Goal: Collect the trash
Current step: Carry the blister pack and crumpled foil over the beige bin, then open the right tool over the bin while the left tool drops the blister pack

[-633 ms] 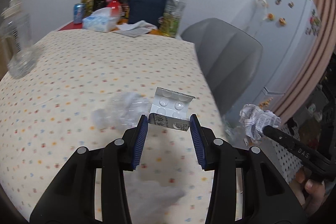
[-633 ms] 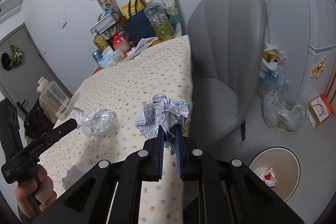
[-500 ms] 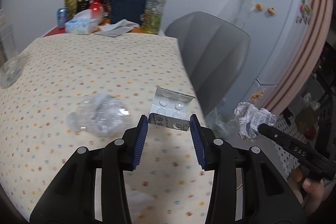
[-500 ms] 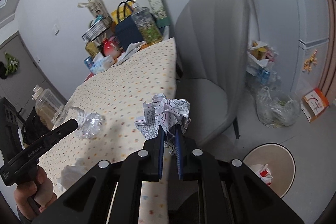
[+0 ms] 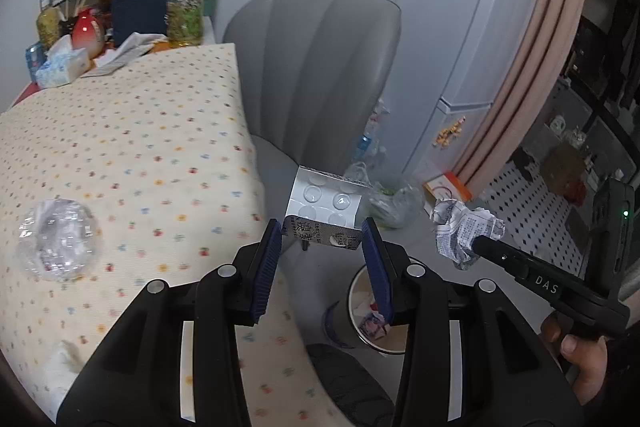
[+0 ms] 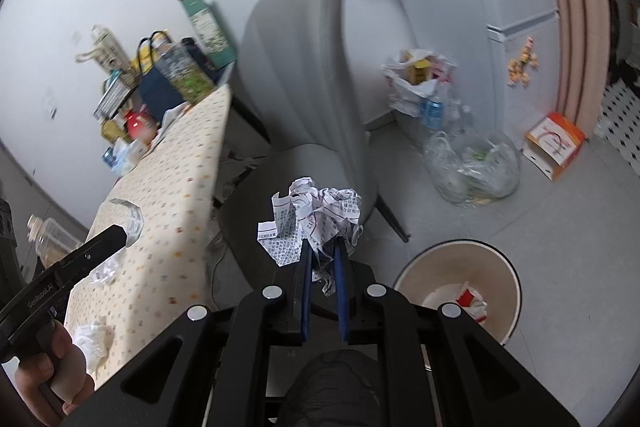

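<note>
— What does the left gripper [image 5: 322, 241] have?

— Its blue-padded jaws are pinching a silver foil pill blister sheet [image 5: 326, 207] by the lower edge, at the centre of the left wrist view, past the edge of the tabletop [image 5: 120, 147] with its cream dotted cloth.

— And the right gripper [image 6: 323, 259]?

— Its jaws are nearly pressed together, clamping a crumpled white printed paper ball [image 6: 316, 215] in the middle of the right wrist view. The same ball shows at centre right of the left view.

— Where is the bin?

— A round beige waste bin [image 6: 500, 259] stands on the grey floor at lower right of the right view, with scraps inside. In the left view it sits below the jaws.

— Anything left behind?

— A crumpled clear plastic wrapper [image 5: 58, 241] lies on the cloth at left, and a grey upholstered chair [image 5: 320, 67] stands beside the tabletop.
</note>
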